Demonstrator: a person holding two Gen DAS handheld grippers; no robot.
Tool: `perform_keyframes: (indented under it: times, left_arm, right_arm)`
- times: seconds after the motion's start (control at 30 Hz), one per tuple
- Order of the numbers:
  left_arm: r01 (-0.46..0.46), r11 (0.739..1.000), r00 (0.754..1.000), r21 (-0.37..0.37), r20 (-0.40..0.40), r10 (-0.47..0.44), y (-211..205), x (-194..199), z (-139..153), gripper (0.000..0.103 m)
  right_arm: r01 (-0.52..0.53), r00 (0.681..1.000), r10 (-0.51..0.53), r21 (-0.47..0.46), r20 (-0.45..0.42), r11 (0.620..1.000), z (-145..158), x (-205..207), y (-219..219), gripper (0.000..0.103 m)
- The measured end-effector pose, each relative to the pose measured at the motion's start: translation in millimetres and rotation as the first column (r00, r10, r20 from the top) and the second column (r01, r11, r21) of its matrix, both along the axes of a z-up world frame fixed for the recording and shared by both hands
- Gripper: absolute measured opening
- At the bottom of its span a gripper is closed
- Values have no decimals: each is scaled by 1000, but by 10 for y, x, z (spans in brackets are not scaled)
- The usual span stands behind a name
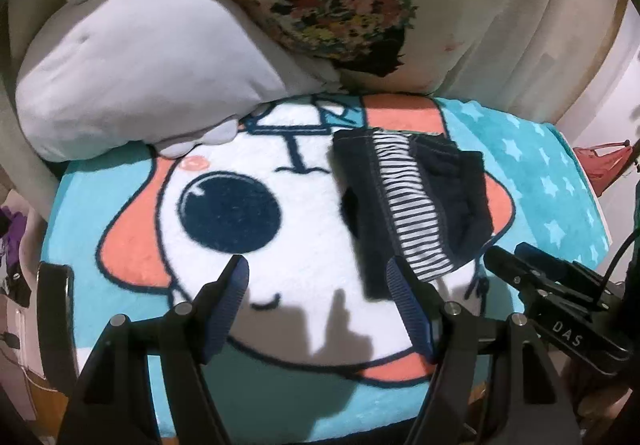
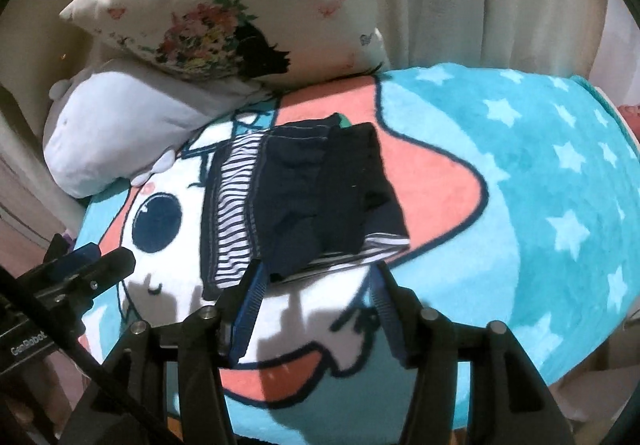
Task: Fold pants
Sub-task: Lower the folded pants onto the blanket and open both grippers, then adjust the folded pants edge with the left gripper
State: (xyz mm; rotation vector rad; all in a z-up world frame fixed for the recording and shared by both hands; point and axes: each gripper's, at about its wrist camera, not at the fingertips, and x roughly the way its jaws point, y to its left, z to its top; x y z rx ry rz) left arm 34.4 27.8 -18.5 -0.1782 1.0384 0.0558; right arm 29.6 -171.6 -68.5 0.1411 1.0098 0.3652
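Pants (image 1: 408,201) lay folded on the cartoon blanket (image 1: 280,173), just beyond the left claw (image 1: 318,269), whose fingers stood spread and empty. Right wrist view: the right claw (image 2: 318,273), likewise agape, sat at the pants' (image 2: 304,197) near edge.
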Motion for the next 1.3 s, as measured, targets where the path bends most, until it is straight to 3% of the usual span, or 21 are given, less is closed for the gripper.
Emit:
perform_keyframes:
  times: [0.43, 0.77, 1.07, 1.3]
  left_arm:
    - [-4, 1000, 1000, -26, -18, 4, 225, -100, -52, 71]
    - [-7, 999, 999, -38, -41, 6, 239, -26, -129, 71]
    - [7, 999, 998, -39, -66, -9, 6, 94, -197, 71]
    - [-8, 1000, 997, 9, -73, 8, -304, 189, -170, 71]
  right_arm:
    - [-53, 998, 53, -44, -23, 998, -68, -142, 382, 59]
    - [-44, 998, 41, -55, -47, 998, -131, -60, 375, 60]
    - [-30, 998, 27, -62, -49, 998, -158, 5, 152, 61]
    - [-24, 998, 22, -18, -60, 1000, -181, 200, -188, 62]
